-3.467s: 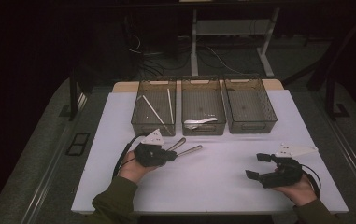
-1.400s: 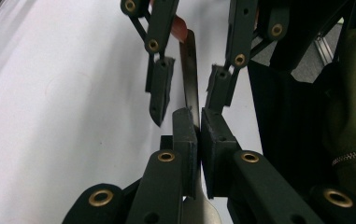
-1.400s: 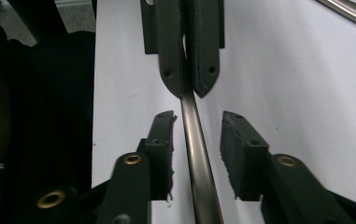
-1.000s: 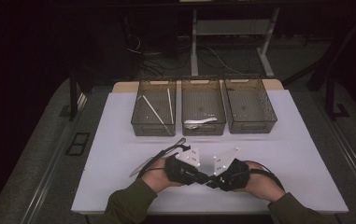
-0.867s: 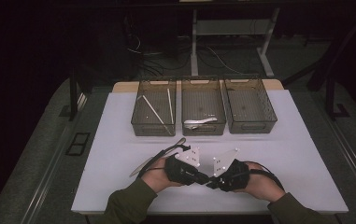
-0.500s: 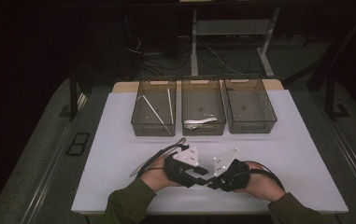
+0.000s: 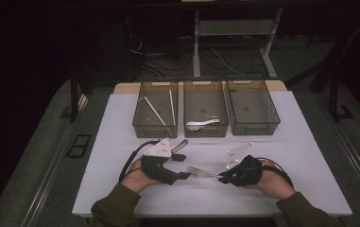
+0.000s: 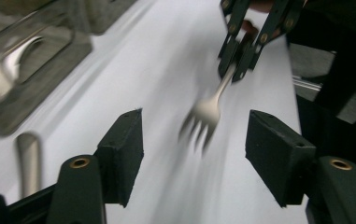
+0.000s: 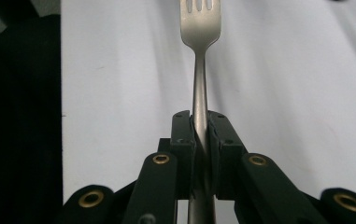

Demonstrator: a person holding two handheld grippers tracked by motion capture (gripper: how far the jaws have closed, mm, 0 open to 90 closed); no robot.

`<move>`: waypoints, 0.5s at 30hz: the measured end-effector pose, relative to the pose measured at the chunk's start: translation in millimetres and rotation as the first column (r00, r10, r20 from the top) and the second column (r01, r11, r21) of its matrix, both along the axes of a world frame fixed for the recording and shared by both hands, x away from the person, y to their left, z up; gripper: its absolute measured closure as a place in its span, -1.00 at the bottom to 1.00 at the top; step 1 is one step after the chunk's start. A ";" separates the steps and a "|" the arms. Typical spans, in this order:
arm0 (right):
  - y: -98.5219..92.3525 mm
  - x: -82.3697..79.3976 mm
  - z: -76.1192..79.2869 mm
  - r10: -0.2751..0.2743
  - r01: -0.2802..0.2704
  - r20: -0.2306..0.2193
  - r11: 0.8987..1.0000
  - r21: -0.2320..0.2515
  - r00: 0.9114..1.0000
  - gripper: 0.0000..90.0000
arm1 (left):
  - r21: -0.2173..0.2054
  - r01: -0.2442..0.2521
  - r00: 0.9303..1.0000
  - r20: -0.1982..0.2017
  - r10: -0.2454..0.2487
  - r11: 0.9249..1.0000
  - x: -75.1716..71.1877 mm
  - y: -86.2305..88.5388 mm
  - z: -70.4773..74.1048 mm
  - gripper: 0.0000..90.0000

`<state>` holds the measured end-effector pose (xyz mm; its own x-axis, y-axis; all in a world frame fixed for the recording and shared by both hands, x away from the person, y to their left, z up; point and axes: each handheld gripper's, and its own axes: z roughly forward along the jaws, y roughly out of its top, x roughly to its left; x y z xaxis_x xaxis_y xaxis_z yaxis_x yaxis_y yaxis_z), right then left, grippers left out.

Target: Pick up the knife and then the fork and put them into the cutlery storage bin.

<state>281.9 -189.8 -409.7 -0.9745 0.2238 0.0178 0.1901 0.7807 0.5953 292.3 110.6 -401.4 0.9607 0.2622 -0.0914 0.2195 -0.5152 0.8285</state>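
White table (image 7: 121, 142): 3 bins (image 7: 205, 113), middle holds spoon (image 7: 201, 124).

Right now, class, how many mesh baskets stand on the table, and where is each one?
3. They stand in a row at the table's far edge: the left basket with chopsticks, the middle basket with a spoon, the right basket apparently empty.

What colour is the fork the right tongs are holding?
Plain silver metal, no pattern; the fork shows best in the right gripper view.
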 end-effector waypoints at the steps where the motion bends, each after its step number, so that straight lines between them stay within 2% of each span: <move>1: -2.9 1.2 0.8 -0.009 0.009 -0.004 1.000 0.005 1.000 0.82 | 0.002 -0.012 1.000 0.001 0.012 1.000 -0.8 2.9 -1.1 -0.22; 7: -19.3 6.9 5.9 -0.071 0.071 -0.013 0.997 0.023 0.997 0.82 | -0.002 -0.093 0.996 0.004 0.093 0.996 -7.5 17.3 -9.2 -0.44; 10: -26.5 10.3 8.4 -0.104 0.105 -0.018 0.994 0.033 0.994 0.82 | 0.007 -0.143 0.990 0.020 0.143 0.990 -12.4 23.8 -13.2 -0.55; 12: -30.3 11.6 10.4 -0.136 0.138 -0.031 0.990 0.043 0.990 0.82 | -0.004 -0.187 0.982 0.018 0.188 0.982 -15.0 27.5 -16.3 -0.65; 15: -36.8 15.6 13.6 -0.164 0.165 -0.029 0.985 0.050 0.986 0.82 | -0.004 -0.227 0.974 0.016 0.227 0.974 -17.3 32.4 -20.1 -0.73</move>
<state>297.6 -226.7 -396.1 -0.9236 0.3791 0.0568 0.3283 0.7058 0.6278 275.0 142.9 -421.6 0.8776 0.4732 -0.0773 0.3171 -0.4519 0.8338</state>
